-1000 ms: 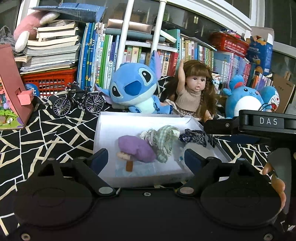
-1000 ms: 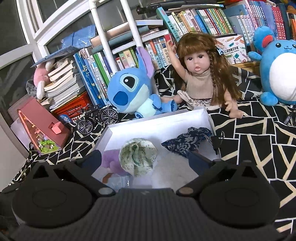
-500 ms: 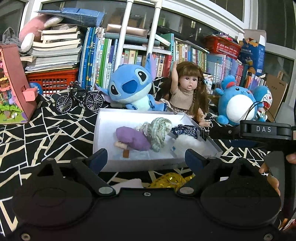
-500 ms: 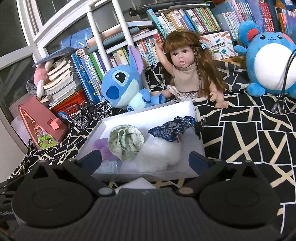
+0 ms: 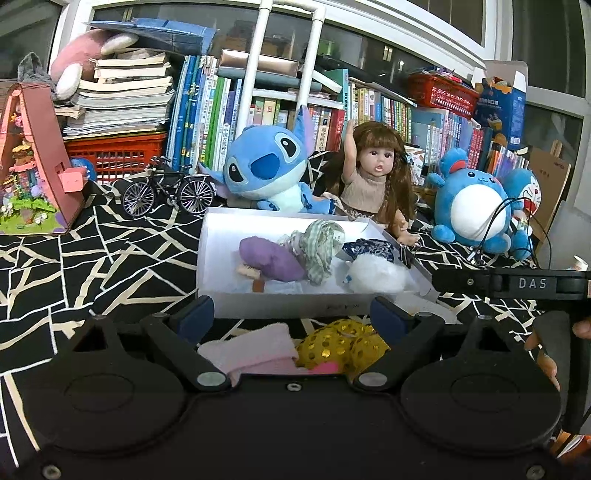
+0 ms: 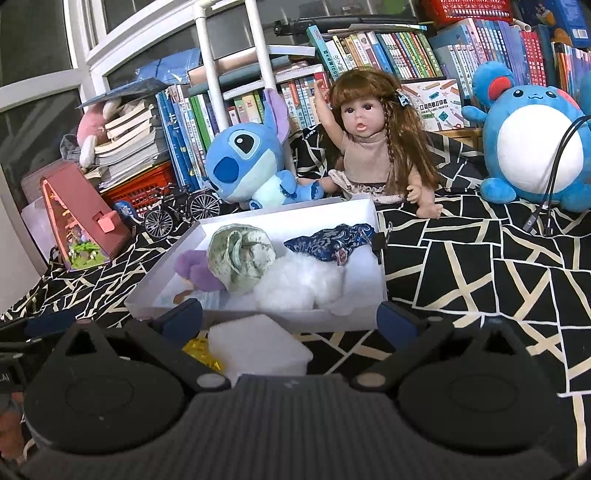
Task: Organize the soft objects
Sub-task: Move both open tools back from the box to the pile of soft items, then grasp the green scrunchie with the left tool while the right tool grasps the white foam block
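- White box holds a fluffy white toy, purple plush and green cloth bundle.
- Left gripper spread wide, gripping nothing.
- Right gripper spread wide too, empty.

A home, most likely a child's room or play corner. Rows of children's books line the window sill, with a Stitch plush, a long-haired doll, a round blue plush, a miniature bicycle and a dollhouse kit on a black patterned cloth.
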Demonstrator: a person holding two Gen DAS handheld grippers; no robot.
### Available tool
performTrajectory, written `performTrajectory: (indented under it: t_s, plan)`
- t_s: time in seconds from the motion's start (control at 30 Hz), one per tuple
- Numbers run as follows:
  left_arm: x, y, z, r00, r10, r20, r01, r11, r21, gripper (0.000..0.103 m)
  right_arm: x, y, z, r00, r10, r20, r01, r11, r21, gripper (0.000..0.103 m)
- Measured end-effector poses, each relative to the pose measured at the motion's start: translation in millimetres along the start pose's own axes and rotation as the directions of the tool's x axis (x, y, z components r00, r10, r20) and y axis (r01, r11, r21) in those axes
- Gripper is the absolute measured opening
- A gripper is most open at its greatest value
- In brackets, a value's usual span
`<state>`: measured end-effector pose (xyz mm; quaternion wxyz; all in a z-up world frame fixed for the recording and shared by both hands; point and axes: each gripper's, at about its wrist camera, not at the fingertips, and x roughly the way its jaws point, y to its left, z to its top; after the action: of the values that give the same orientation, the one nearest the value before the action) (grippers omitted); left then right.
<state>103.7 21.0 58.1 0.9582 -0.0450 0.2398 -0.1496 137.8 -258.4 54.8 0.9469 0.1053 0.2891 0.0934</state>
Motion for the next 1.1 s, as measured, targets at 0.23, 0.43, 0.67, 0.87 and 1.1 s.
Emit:
performTrajectory:
  t_s: [0.23, 0.43, 0.67, 0.87, 1.1]
  plan:
    - [-9.3, 4.2, -11.5, 1.0, 0.009, 0.004, -0.009, 1.0, -0.007, 0.091, -3.7, -2.5, -12.0, 1.0, -0.004, 0.023, 0.004, 1.0, -0.009, 0.103]
    - [-18.2, 7.2, -22.4, 1.0, 0.017, 0.002, -0.017, 1.0, -0.005, 0.092, -7.7, -5.7, -22.7, 0.996, -0.058, 0.066, 0.061, 0.998, -0.032, 0.103]
    - [-29.2, 3.9, -34.1, 1.0, 0.018, 0.005, -0.019, 1.0, 0.025, 0.092, -10.4, -1.7, -33.6, 0.996, -0.069, 0.063, 0.077, 0.989, -0.127, 0.103]
    - [-38.8, -1.0, -44.8, 1.0, -0.011, -0.018, 0.011, 0.999, 0.034, 0.092, -9.2, 9.0, -42.1, 0.996, -0.07, 0.053, 0.08, 0.973, -0.215, 0.103]
    - [-43.5, -14.1, -57.6, 0.997, -0.059, -0.046, 0.062, 0.995, 0.072, 0.092, -2.6, 15.0, -46.8, 0.997, -0.066, 0.027, 0.071, 0.969, -0.236, 0.103]
